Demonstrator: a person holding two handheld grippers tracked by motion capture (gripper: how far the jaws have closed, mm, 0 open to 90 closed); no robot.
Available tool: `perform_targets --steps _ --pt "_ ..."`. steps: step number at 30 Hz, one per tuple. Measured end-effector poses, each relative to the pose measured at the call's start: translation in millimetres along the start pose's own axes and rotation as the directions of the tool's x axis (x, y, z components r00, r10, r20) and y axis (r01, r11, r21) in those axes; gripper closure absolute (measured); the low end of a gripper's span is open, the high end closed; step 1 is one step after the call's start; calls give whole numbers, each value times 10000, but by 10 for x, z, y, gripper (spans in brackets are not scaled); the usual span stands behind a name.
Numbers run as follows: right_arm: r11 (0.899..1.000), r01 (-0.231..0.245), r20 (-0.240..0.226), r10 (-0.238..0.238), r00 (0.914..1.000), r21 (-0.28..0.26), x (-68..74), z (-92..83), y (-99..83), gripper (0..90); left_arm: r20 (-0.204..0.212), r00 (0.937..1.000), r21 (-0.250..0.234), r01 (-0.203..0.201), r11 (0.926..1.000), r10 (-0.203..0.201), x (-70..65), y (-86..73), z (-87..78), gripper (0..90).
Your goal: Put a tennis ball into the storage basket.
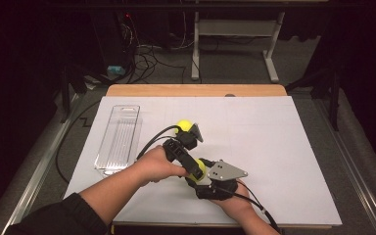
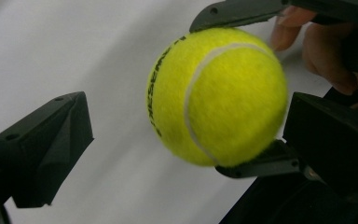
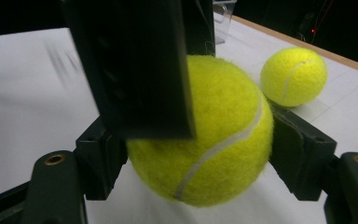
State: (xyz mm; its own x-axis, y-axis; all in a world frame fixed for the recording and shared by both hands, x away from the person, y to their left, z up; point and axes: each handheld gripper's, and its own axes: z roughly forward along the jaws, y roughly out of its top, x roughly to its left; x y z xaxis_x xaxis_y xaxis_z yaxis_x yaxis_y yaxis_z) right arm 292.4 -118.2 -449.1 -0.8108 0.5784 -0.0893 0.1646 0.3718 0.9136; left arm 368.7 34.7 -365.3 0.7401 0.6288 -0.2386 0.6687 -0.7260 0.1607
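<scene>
1. fuzzy yellow felt tennis ball w/ white curved seam sits pinched between the pads of the right gripper, near the front edge of the table, about mid-width.
2. left gripper: black angular plastic jaws spread wide, not pressing the ball; one jaw off to the ball's side, the other just beside it.
3. in the left gripper view the right gripper's thin black fingers clamp the ball top & bottom.
4. second fuzzy yellow tennis ball rests on the sheet nearer mid-table, apart from the held one.
5. clear ribbed plastic oblong tray lies by the left edge.
6. surface: smooth white sheet over a wooden tabletop, wood showing along the far edge.
7. room: dark, grey carpet, cables & a white desk frame beyond the far edge.
</scene>
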Motion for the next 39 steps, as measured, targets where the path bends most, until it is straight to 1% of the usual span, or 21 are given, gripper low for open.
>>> perform_targets --steps 3,4,5,6,7,8,9,10,11,12,15,16,17,20,23,24,26,28,31,35,39 --pt "9999 -30 62 31 10000 -122 11 -2 7 272 179 9998 27 -40 10000 40 -5 20 31 54" --pt "10000 29 32 -29 10000 16 7 -15 13 272 304 9995 49 -54 10000 53 -13 27 36 91" --pt "10000 26 203 -26 9998 -2 12 -12 12 271 405 9991 32 -113 9999 111 -18 31 38 131" --pt "9998 -13 56 14 10000 -198 8 2 6 271 519 9985 -8 -156 9999 156 -26 34 46 187" --pt "9998 -13 56 14 10000 -198 8 2 6 271 559 9982 44 -215 9998 213 -30 40 49 187" --pt "10000 44 194 -44 9998 -36 8 -12 13 271 650 9975 13 -276 9996 274 -33 42 54 225" --pt "10000 52 207 -51 9998 -33 11 -12 15 270 605 9978 9 -287 9996 286 -39 45 57 258" --pt "10000 83 84 -83 9999 -14 4 -13 14 270 565 9981 1 -259 9997 258 -45 49 58 262" --pt "10000 28 220 -28 9998 -33 7 -11 10 269 518 9983 22 -284 9996 283 -51 52 54 265" --pt "9999 -45 72 46 10000 -134 -1 -7 6 267 466 9985 11 -290 9996 289 -57 54 50 268" --pt "9997 -108 119 110 9999 -233 -15 -15 11 254 415 9987 -57 -280 9996 283 -73 57 24 271" --pt "9994 -103 49 105 9999 -341 -19 -14 11 231 340 9990 -93 -277 9996 280 -74 57 7 271" --pt "9995 -44 73 46 10000 -298 -22 -24 17 154 288 9993 -136 -243 9996 247 -71 56 -7 271" --pt "9997 -47 185 51 9998 -236 -36 -12 11 9 148 9999 -335 -25 9994 30 -5 38 -98 271" --pt "9997 -176 379 183 9991 -193 -68 -48 -12 0 1 9997 -507 241 9984 -241 89 2 -188 271" --pt "9997 -216 267 219 9994 -112 -85 -71 -16 0 -124 9994 -519 332 9981 -339 143 -18 -232 270" --pt "9995 -256 505 265 9984 -196 -122 -108 -35 0 -271 9983 -439 507 9978 -519 240 -55 -304 270" --pt "9995 -276 515 283 9983 -138 -158 -153 -50 0 -433 9953 -481 841 9953 -862 342 -99 -365 270" --pt "9993 -365 758 373 9964 -118 -230 -236 -94 0 -710 9904 -416 1160 9924 -1188 487 -167 -468 270" --pt "9989 -467 1073 464 9931 1 -333 -348 -157 0 -973 9799 -529 1693 9841 -1739 699 -282 -633 270" --pt "9985 -534 1356 519 9894 80 -427 -460 -215 0 -1346 9635 -644 2244 9724 -2312 912 -406 -780 270"
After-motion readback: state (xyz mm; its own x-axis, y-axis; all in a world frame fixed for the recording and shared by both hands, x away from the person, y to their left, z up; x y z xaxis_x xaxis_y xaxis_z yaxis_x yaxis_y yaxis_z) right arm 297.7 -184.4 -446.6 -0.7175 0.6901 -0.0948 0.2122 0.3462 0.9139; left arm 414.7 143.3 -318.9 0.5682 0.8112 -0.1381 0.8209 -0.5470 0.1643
